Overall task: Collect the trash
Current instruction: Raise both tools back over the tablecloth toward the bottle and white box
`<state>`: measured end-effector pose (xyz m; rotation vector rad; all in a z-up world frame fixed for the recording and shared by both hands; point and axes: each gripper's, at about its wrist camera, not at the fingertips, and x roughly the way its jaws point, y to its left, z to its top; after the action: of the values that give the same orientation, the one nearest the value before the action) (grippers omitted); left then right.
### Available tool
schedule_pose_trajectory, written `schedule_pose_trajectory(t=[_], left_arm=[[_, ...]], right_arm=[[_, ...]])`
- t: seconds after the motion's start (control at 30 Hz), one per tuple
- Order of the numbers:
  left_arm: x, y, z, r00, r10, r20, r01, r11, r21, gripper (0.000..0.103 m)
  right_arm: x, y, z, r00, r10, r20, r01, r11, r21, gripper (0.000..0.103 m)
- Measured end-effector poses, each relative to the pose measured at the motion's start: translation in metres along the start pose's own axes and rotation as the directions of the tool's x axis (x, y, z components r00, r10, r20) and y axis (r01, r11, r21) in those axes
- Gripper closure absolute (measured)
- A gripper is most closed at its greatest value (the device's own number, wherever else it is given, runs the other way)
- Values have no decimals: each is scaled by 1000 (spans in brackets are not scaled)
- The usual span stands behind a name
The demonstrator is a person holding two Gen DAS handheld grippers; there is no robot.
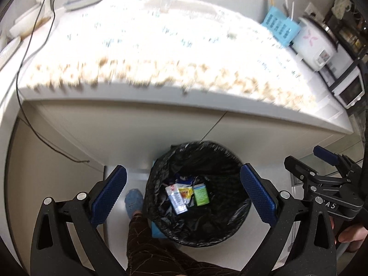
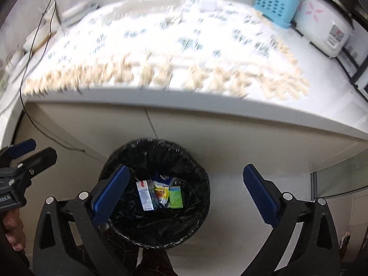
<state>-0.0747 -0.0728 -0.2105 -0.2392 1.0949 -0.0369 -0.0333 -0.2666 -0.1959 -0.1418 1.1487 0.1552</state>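
Note:
On the floor below the table edge stands a round bin with a black liner (image 1: 207, 230) (image 2: 193, 225). At its bottom lie a white carton (image 1: 176, 197) (image 2: 144, 195), a yellow wrapper (image 1: 187, 193) (image 2: 161, 194) and a green carton (image 1: 200, 194) (image 2: 176, 197). My left gripper (image 1: 182, 169) hangs open above the bin with nothing between its blue pads. My right gripper (image 2: 186, 168) is also open and holds nothing, over the bin's right half. Each gripper shows at the edge of the other's view: the right gripper (image 1: 306, 158) and the left gripper (image 2: 39, 150).
A table (image 1: 161, 105) (image 2: 184, 115) with a patterned cloth spans the upper view. At its far right stand a blue basket (image 1: 280, 26) (image 2: 273, 9) and a white rice cooker (image 1: 315, 43) (image 2: 324, 27). A black cable (image 1: 25, 69) hangs at the left. A person's slippered foot (image 1: 133, 201) is beside the bin.

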Motion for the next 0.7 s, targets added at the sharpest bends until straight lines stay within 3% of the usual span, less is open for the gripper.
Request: schedule_pose_trajectory(t=[0.17,0.43,0.7], left_arm=[[-28,-11,14,999,-17,42,17,1000,-3,6],[-55,-18,31,996,23,83,-23,1000,1,6],[-75,-14,53,992,45,121,-44,999,-11,6]], right_arm=[[-30,-2,16,998,0,57,0,1000,3,8],[-68,-8,40,991,1,136,-4,1000,21,8],[-84,-11,56,983,-9,182,6,1000,19,8]])
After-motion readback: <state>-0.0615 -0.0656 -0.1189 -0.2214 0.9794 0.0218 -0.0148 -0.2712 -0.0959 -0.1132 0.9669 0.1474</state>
